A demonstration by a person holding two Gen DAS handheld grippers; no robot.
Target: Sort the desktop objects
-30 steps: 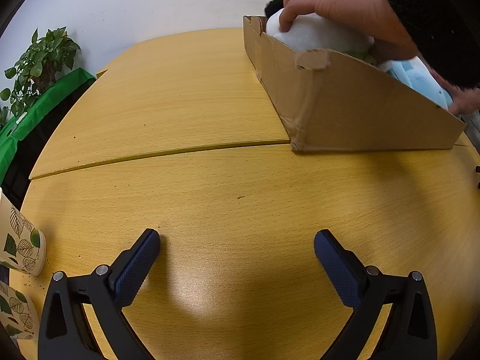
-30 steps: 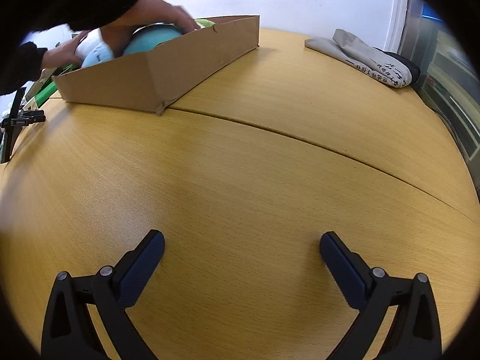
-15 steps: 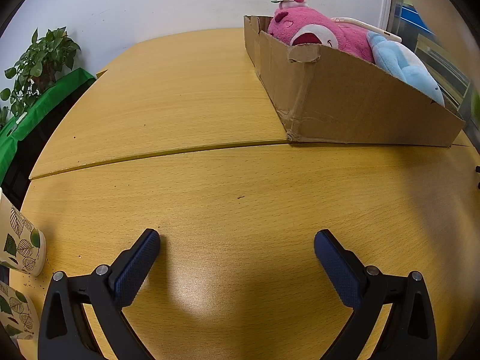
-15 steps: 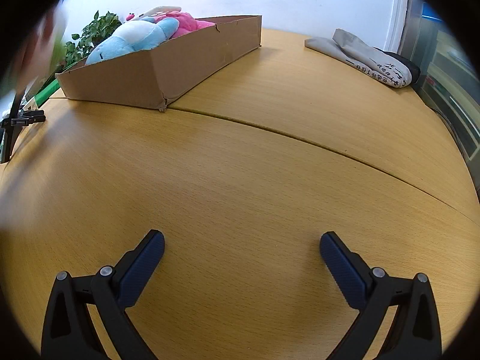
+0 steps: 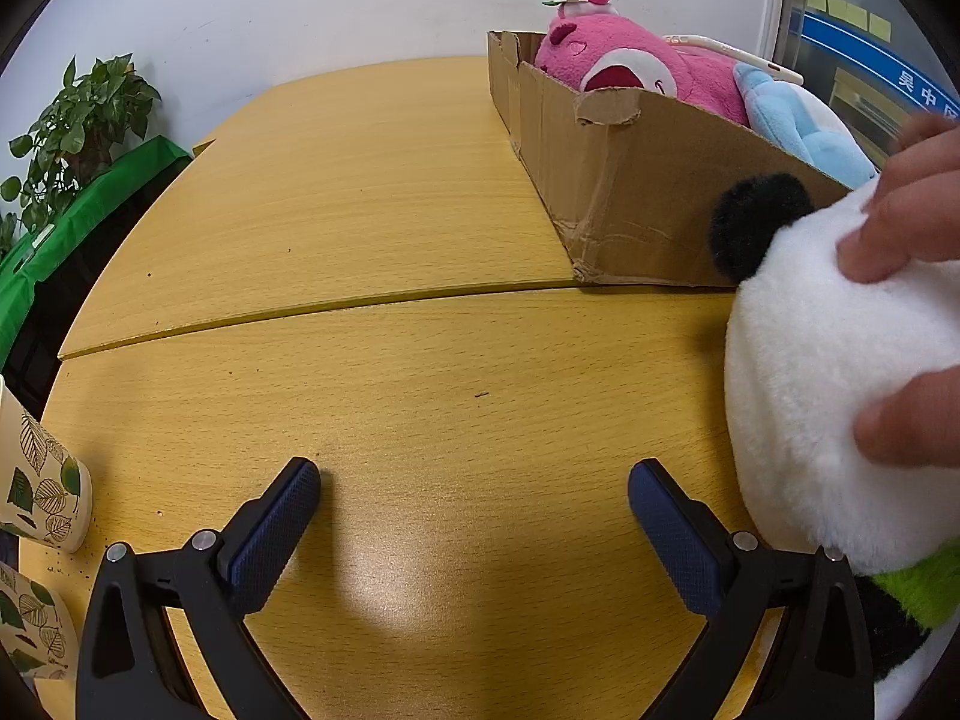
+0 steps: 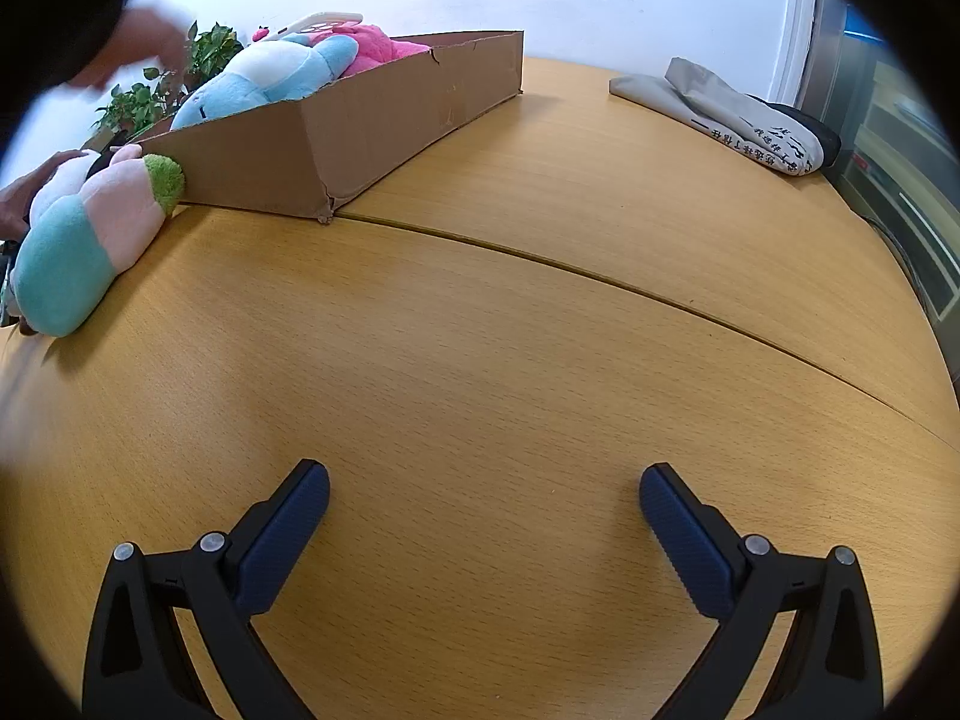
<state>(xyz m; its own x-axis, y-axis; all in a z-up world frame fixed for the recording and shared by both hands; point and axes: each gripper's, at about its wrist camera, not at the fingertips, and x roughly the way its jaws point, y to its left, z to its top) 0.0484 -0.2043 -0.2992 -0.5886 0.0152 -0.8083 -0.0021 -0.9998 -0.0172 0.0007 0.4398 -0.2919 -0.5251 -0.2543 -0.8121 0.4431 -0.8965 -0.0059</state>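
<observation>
A cardboard box stands on the wooden table and holds a pink plush and a blue plush. A bare hand sets a white panda plush on the table right of my left gripper, which is open and empty. In the right wrist view the box is at upper left, with a teal-pink plush lying in front of it. My right gripper is open and empty over bare table.
Leaf-patterned paper cups stand at the left edge. A potted plant and a green cloth lie beyond the table. A folded grey bag lies at the far right.
A hand took the panda plush out of the box and brought it down onto the table beside my left gripper. A teal-pink plush now lies by the box. Both grippers stayed still.
</observation>
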